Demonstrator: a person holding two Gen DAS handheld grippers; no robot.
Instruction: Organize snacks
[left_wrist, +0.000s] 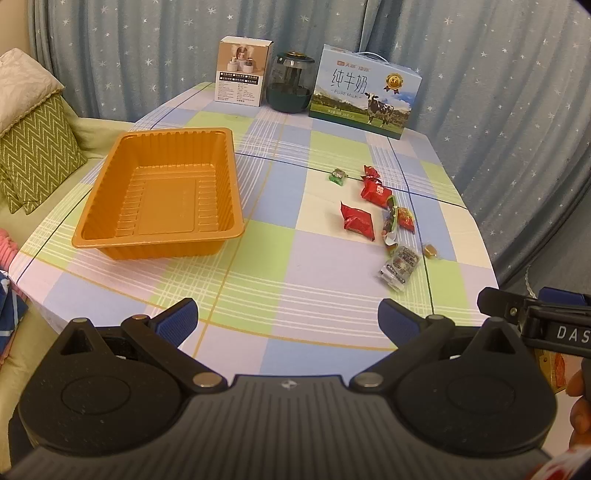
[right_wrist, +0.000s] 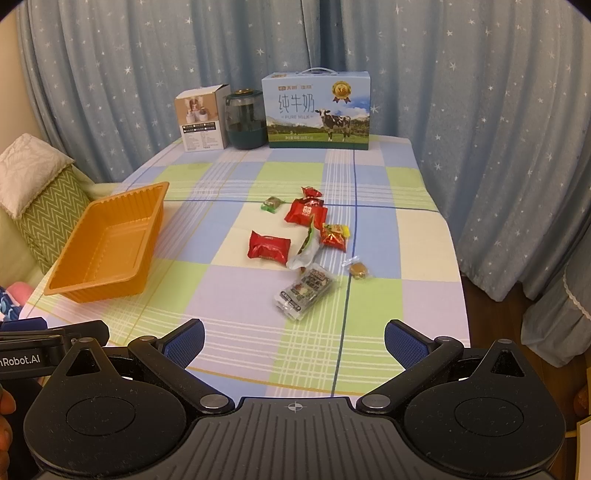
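This is a home, likely a living room or bedroom. Blue star-print curtains (right_wrist: 461, 110) hang behind a table (right_wrist: 229, 177) covered in a pastel checked cloth. A sofa with a green zigzag cushion (left_wrist: 37, 155) stands beside it, and a carton of milk (right_wrist: 316, 110), a glass jar (right_wrist: 245, 120) and loose snacks (right_wrist: 306, 236) sit on top.

Two handheld grippers hover side by side, level, pointing forward. The left gripper (left_wrist: 288, 321) has its blue-padded fingers (left_wrist: 177, 319) spread wide, gripping nothing. The right gripper (right_wrist: 294, 341) matches it, jaws wide apart and bare.
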